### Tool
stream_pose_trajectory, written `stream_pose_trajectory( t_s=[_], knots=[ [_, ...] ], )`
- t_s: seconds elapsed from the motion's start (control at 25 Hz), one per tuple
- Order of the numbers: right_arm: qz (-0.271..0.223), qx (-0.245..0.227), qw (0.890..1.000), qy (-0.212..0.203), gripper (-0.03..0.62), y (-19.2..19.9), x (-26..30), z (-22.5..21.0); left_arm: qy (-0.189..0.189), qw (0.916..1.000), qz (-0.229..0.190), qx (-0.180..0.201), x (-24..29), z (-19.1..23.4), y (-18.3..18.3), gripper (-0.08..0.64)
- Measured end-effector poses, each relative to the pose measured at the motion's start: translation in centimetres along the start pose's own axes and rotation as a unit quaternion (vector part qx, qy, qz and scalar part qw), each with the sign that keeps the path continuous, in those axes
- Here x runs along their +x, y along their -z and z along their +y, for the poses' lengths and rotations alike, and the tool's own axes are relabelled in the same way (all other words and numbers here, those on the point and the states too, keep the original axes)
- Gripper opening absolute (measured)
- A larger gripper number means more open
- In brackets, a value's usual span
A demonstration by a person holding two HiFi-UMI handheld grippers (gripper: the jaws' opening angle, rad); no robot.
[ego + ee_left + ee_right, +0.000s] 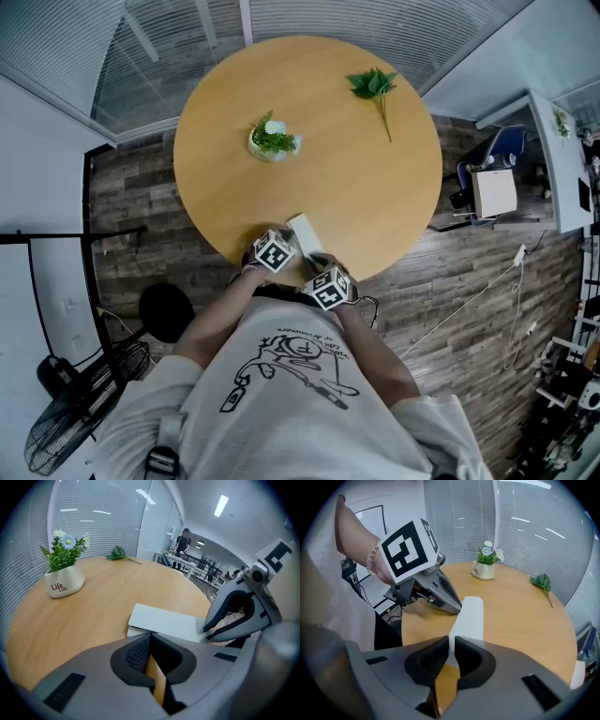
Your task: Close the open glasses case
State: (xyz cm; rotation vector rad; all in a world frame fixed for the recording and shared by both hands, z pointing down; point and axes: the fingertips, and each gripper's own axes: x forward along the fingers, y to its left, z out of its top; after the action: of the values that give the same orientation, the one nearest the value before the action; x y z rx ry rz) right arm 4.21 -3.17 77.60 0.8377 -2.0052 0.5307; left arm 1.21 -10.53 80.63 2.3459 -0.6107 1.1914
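Closest to the head camera is the person's white printed shirt [298, 370], with both forearms reaching to the near edge of the round wooden table [375, 187]. At that edge sit the two grippers, side by side. On the left gripper [150, 638] the jaws are drawn together with only a thin slit between them, bare wood showing through it and nothing clamped. The right gripper [452, 641] is the same: jaws almost meeting, nothing held. Just beyond both sets of tips lies the white glasses case [305, 232], near the table's front rim, its lid lying down over the base with a thin dark seam at one corner. Seen from the left gripper view, the right gripper's tip touches the case's end; from the right gripper view, the left gripper's nose meets its side. Farther across the table stands a small white flower pot [272, 141], and farther still a loose green sprig [375, 86], well apart from the pot. Slatted blinds [178, 37] lie beyond.
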Motion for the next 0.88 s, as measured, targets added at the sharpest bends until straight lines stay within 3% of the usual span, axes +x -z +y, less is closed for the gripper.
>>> stream_pose_trajectory(
  t_s=[0.88],
  knots=[
    [0.007, 0.006, 1.000, -0.008, 0.038, 0.55, 0.39, -0.25, 0.001, 0.9999, 0.002, -0.015, 0.06, 0.01, -0.07, 0.020]
  ],
)
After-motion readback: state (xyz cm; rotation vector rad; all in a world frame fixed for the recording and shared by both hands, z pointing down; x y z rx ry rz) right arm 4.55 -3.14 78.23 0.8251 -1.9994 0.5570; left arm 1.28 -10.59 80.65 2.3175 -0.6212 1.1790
